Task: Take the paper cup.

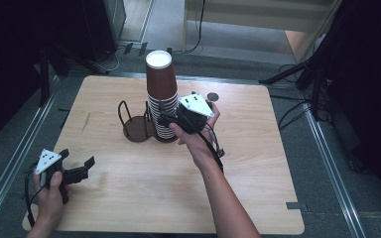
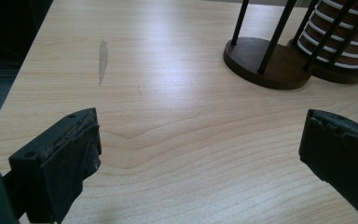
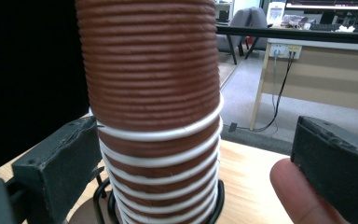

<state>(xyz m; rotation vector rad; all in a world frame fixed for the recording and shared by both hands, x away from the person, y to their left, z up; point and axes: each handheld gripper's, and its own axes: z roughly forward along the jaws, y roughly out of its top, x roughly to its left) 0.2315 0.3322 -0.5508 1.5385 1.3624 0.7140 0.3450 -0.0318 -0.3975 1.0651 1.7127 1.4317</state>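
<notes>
- The right gripper [image 1: 166,119] is at the stack of paper cups [image 1: 160,94], its jaws spread wide to either side of the stack and not yet pressing it, as the right gripper view shows.
- The cups look light and thin-walled — likely to dent under a hard squeeze, and nested cups may cling together.
- A sensible hold is probably just below the white rolled rim of the upper cup [image 3: 161,133], where the wall is stiffest.
- The cups are brown with ribbed sides and white rims, stacked mouth-down in a dark wire cup holder [image 1: 141,124] near the middle of the wooden table [image 1: 248,163].
- The left gripper [image 1: 77,166] rests released near the table's left front edge — well apart from the stack.
</notes>
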